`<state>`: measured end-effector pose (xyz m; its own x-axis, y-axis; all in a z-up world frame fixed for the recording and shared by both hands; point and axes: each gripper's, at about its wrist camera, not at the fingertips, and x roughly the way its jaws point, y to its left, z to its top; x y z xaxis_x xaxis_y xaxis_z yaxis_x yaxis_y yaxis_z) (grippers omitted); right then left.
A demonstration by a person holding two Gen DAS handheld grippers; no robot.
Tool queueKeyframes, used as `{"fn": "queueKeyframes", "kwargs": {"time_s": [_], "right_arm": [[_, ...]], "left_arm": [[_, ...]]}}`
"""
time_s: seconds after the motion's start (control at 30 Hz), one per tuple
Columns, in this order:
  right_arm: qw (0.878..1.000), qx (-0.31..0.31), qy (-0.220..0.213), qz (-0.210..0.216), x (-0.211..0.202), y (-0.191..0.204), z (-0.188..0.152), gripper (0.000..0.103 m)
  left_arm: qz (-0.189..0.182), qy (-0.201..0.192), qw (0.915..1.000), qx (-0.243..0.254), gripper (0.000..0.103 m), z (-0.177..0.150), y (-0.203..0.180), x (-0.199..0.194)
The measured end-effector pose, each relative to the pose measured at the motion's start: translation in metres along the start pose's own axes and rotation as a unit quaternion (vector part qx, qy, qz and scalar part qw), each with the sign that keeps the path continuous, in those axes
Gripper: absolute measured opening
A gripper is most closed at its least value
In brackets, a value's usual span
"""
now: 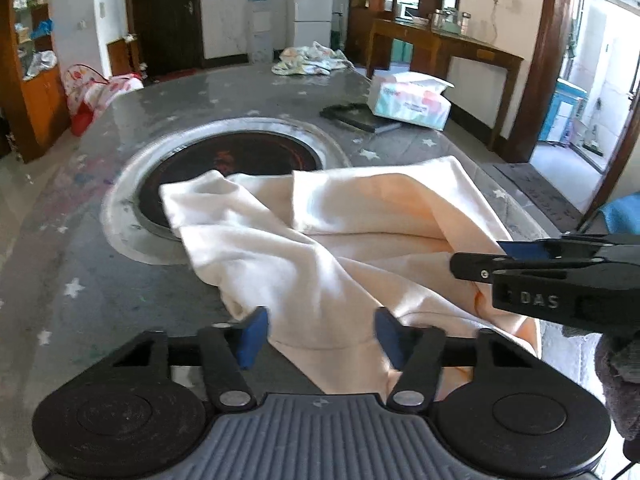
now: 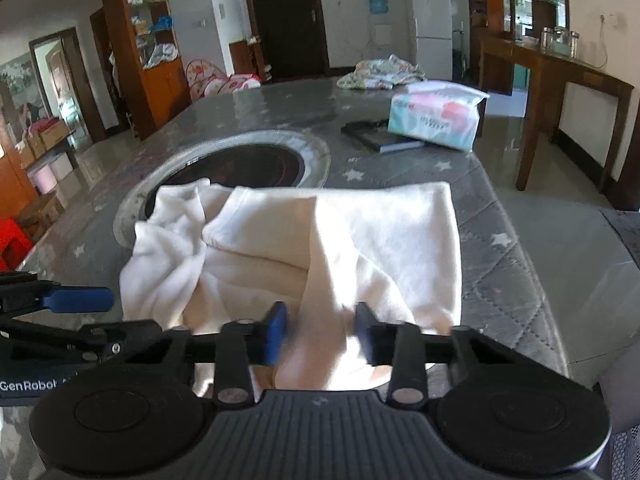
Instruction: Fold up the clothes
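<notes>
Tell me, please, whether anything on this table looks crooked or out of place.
Yes. The cream fleece garment lies crumpled, not flat: its far left corner hangs over the round dark recessed burner in the grey star-patterned table. A floral cloth is bunched at the far edge.

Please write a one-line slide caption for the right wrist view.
Right tool straddling a fold of crumpled cream fabric garment on the grey star-patterned table.

Tissue pack (image 1: 410, 100) beside dark book (image 1: 356, 117), round burner recess (image 1: 230, 164), white fridge (image 1: 310, 4), water dispenser (image 1: 259, 20)
</notes>
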<state>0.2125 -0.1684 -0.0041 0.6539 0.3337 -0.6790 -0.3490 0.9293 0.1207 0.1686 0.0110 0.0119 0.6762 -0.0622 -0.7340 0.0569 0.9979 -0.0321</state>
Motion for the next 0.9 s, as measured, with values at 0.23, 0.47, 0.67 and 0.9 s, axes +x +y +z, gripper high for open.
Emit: {"fn": "queueKeyframes", "kwargs": {"time_s": [0.23, 0.47, 0.67, 0.9], "right_arm": [[1.000, -0.009, -0.019, -0.015, -0.015, -0.001, -0.008, 0.006], [0.999, -0.003, -0.044, -0.029, -0.054, -0.010, -0.023, 0.005], [0.998, -0.003, -0.049, -0.033, -0.080, -0.013, -0.038, 0.005], [0.998, 0.015, -0.053, -0.032, -0.095, -0.023, -0.054, 0.002]], "left_arm": [[-0.023, 0.005, 0.9997, -0.009, 0.001, -0.007, 0.008, 0.005], [-0.039, -0.013, 0.9989, -0.020, 0.000, -0.010, 0.011, -0.019], [-0.049, -0.020, 0.9986, 0.002, 0.016, -0.004, -0.005, -0.025], [-0.021, 0.011, 0.9996, 0.014, 0.007, -0.010, -0.010, 0.003]]}}
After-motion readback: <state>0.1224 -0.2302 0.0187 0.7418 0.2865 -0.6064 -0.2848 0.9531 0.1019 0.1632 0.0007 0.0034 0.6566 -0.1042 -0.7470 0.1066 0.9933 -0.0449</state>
